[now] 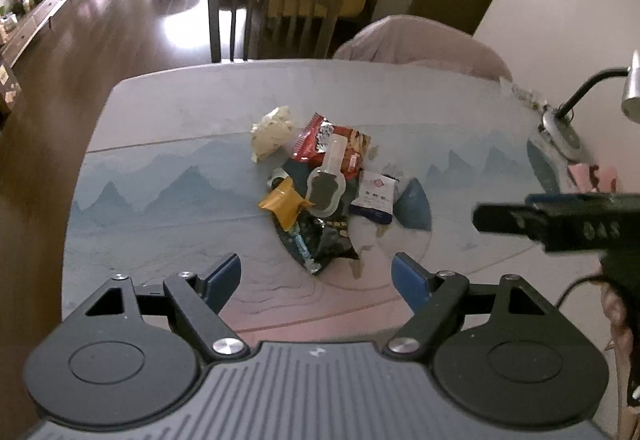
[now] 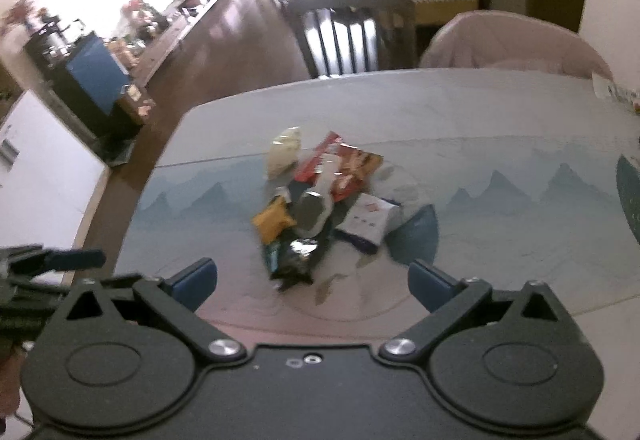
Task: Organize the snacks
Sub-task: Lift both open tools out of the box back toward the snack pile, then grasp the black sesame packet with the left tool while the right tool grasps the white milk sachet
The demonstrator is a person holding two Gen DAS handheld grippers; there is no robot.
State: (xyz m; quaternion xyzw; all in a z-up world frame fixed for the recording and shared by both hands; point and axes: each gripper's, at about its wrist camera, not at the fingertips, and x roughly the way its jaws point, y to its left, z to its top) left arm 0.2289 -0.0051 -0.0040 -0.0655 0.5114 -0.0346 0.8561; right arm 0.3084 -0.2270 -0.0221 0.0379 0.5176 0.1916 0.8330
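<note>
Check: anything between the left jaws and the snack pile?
Nothing: only bare table between the left gripper and the snack pile, per left wrist view.

Count on the table (image 1: 160,111): 1 cream crumpled packet (image 1: 272,131), 1 red snack bag (image 1: 320,137), 1 clear bottle-shaped pack (image 1: 326,179), 1 yellow packet (image 1: 282,201), 1 white-and-blue packet (image 1: 374,195), 1 dark foil bag (image 1: 328,240). A few smaller wrappers were underneath, too hidden to count. 2 chairs (image 1: 276,11) behind, 1 desk lamp (image 1: 580,107).
</note>
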